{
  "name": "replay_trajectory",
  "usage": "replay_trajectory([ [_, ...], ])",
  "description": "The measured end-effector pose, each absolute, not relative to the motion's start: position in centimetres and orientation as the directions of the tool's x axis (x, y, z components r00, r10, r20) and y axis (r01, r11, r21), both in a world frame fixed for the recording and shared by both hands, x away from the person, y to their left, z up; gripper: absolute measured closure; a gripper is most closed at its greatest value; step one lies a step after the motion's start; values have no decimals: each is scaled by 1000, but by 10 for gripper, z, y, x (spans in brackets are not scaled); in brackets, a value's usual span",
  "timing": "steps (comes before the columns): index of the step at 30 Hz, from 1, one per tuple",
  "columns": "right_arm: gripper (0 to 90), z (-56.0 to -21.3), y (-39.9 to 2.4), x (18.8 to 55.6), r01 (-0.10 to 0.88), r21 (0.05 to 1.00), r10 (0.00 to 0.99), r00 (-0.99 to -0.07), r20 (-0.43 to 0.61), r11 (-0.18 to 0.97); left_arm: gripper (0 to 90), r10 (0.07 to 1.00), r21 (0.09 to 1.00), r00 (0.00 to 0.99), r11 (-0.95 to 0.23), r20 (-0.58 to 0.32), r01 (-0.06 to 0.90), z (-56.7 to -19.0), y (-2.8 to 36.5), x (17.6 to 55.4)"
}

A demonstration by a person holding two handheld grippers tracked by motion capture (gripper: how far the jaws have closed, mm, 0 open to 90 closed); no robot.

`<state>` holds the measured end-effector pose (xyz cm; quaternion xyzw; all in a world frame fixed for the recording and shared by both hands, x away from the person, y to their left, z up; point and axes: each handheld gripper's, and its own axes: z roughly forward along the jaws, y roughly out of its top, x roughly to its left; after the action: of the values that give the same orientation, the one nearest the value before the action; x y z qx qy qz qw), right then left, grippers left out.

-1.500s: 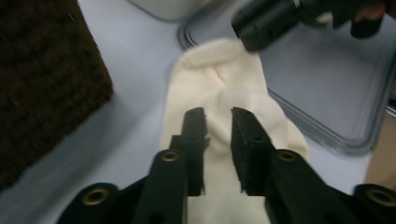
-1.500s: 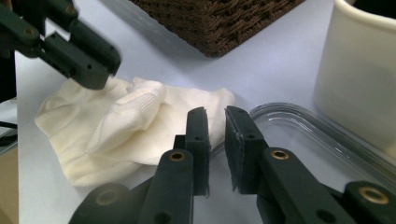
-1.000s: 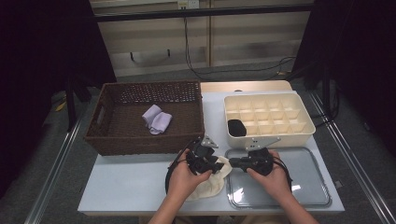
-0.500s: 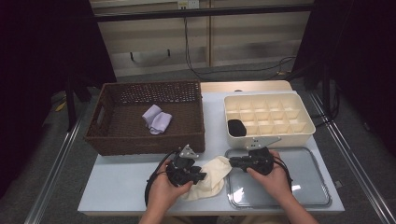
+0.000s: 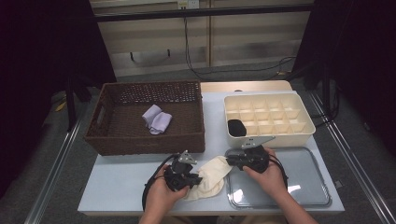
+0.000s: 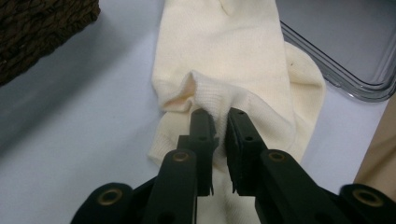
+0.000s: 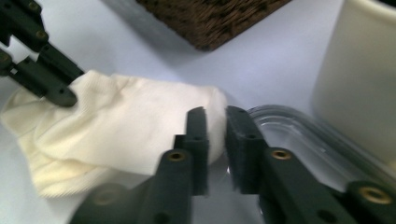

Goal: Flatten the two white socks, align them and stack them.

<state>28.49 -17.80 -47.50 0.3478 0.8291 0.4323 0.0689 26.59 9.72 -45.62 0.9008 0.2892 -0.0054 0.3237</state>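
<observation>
High view: the pale desk (image 5: 116, 186) carries a wicker basket (image 5: 140, 140), a cream compartment box (image 5: 303, 135) and a clear tray (image 5: 308, 196). A cream sock (image 5: 212, 179) lies between basket and tray, its right end touching the tray's edge. The left hand-held gripper (image 6: 219, 122) has just been closing and pinches the sock's cuff; the right hand-held gripper (image 7: 215, 119) clamps its other end.
</observation>
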Motion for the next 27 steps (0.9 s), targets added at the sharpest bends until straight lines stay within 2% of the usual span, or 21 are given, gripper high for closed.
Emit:
replay_trajectory([
  [4, 850, -475, -178, 283, 522, 756, 627, -755, 193, 395, 838, 511, 586, 835, -619, -205, 523, -453, 99, 266],
  [13, 847, -460, -176, 269, 504, 793, 605, -764, 225, 342, 833, 529, 621, 822, -577, -211, 530, -435, 121, 268],
  [23, 835, -466, -164, 256, 576, 743, 567, -756, 326, 341, 828, 569, 574, 785, -568, -244, 590, -439, 156, 264],
  [24, 819, -467, -163, 256, 578, 741, 567, -755, 328, 341, 797, 565, 570, 789, -575, -242, 586, -439, 158, 265],
  [26, 808, -467, -161, 256, 565, 748, 576, -759, 304, 350, 674, 582, 595, 783, -556, -219, 580, -440, 159, 265],
  [27, 794, -466, -160, 256, 561, 751, 576, -760, 301, 347, 665, 590, 602, 778, -546, -217, 582, -440, 159, 265],
])
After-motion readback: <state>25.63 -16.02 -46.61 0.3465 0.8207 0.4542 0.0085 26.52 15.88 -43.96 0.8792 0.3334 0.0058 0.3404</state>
